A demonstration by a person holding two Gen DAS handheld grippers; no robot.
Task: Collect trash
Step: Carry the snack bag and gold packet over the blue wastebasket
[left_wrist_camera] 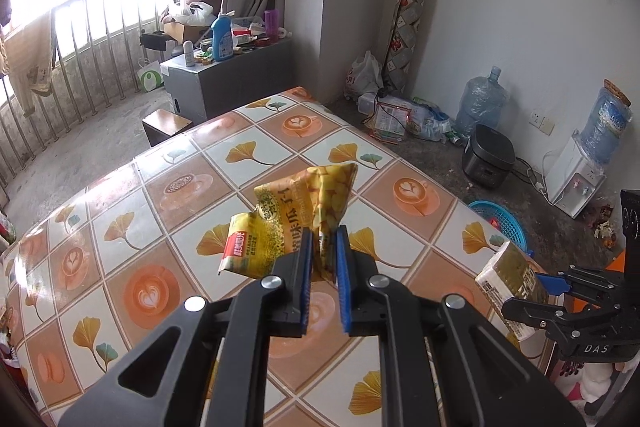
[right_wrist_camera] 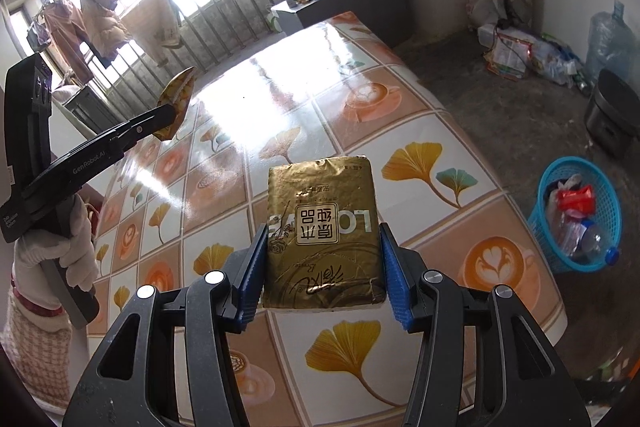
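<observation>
My left gripper [left_wrist_camera: 323, 239] is shut on a crumpled yellow snack bag [left_wrist_camera: 292, 223] and holds it above the patterned table [left_wrist_camera: 160, 211]. From the right wrist view the same bag [right_wrist_camera: 176, 103] hangs in the left gripper [right_wrist_camera: 170, 119] at the left. My right gripper [right_wrist_camera: 322, 255] is shut on a gold tissue pack [right_wrist_camera: 322, 235], held above the table's right side [right_wrist_camera: 460, 147]. In the left wrist view the pack [left_wrist_camera: 510, 283] and the right gripper [left_wrist_camera: 538, 291] show at the right edge. A blue trash basket [right_wrist_camera: 576, 215] with trash inside stands on the floor right of the table; it also shows in the left wrist view [left_wrist_camera: 500, 223].
A black rice cooker [left_wrist_camera: 488, 157], a water dispenser [left_wrist_camera: 580, 171], water jugs [left_wrist_camera: 480, 99] and bags [left_wrist_camera: 396, 115] line the far wall. A grey cabinet [left_wrist_camera: 228, 75] with bottles stands behind the table. A small brown stool [left_wrist_camera: 166, 123] sits near the table's far corner.
</observation>
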